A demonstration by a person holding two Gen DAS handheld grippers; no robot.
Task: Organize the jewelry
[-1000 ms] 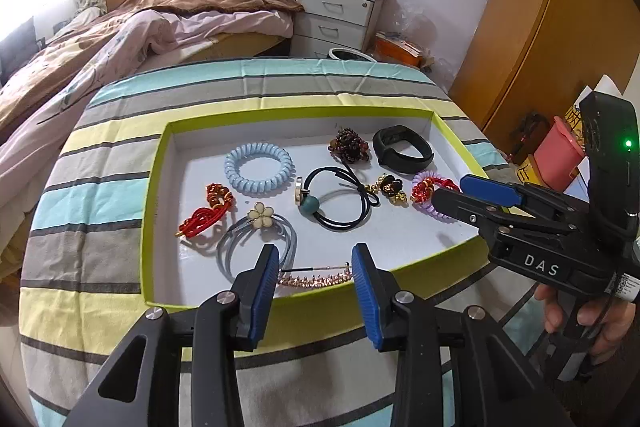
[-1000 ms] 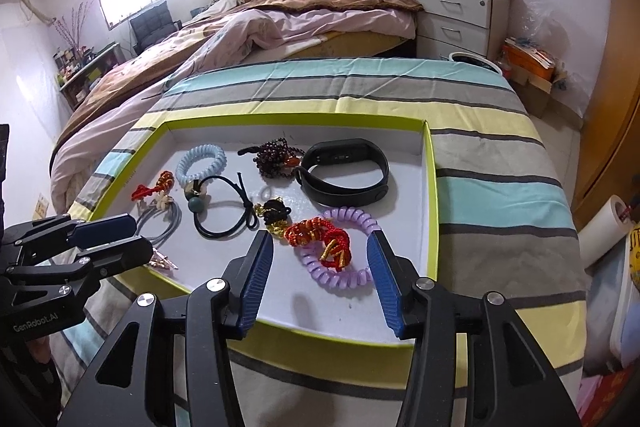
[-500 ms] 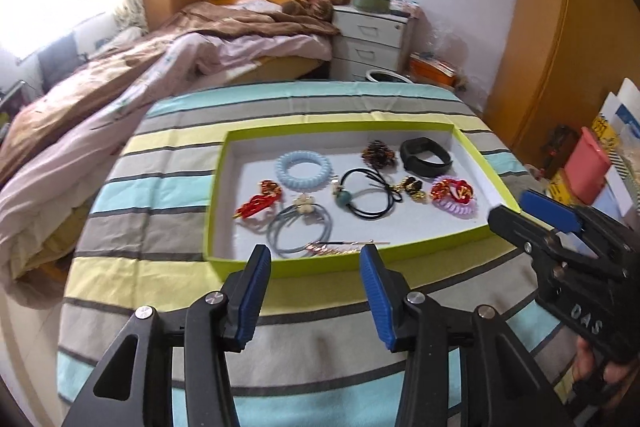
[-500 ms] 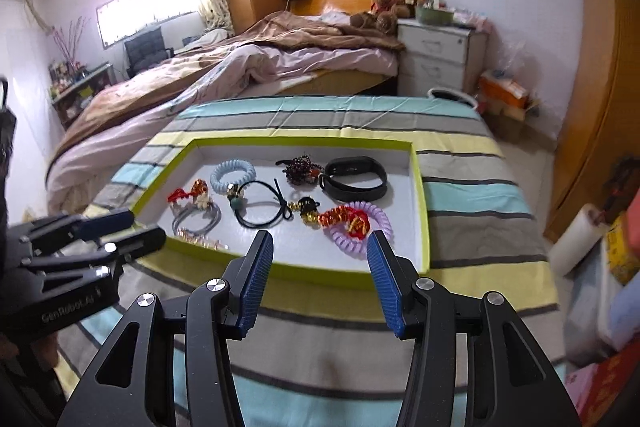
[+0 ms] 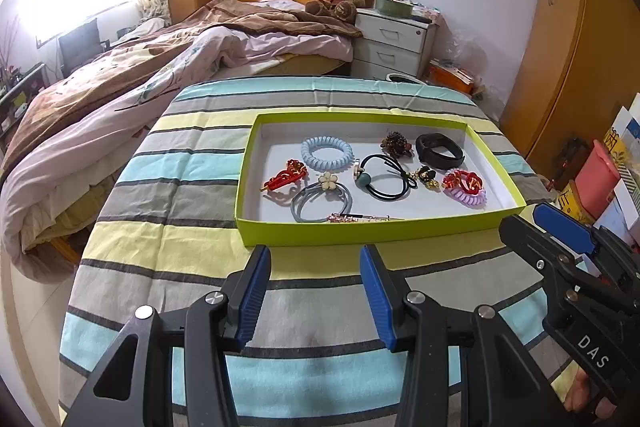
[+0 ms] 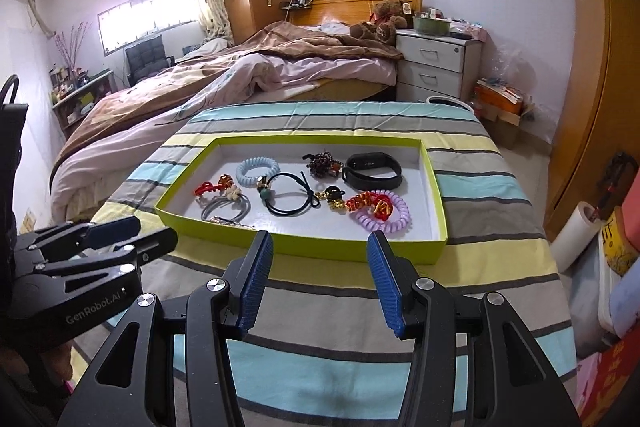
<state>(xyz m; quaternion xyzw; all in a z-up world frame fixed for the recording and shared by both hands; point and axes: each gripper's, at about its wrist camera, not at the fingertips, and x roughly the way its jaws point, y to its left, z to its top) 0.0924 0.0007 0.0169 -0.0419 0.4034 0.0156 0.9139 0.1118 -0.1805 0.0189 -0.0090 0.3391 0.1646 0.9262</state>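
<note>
On the striped tabletop (image 5: 192, 247) sits my tray (image 5: 360, 233) of jewelry (image 5: 376, 175); I keep left tongs (image 5: 316, 285) and right tongs (image 6: 320, 277) wide, empty, just short of it.

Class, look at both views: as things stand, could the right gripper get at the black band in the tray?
Probably yes. The right gripper is open and empty, short of the tray. The black band lies uncovered in the far right part, nothing stacked on it; only the low rim and purple coil lie between.
</note>
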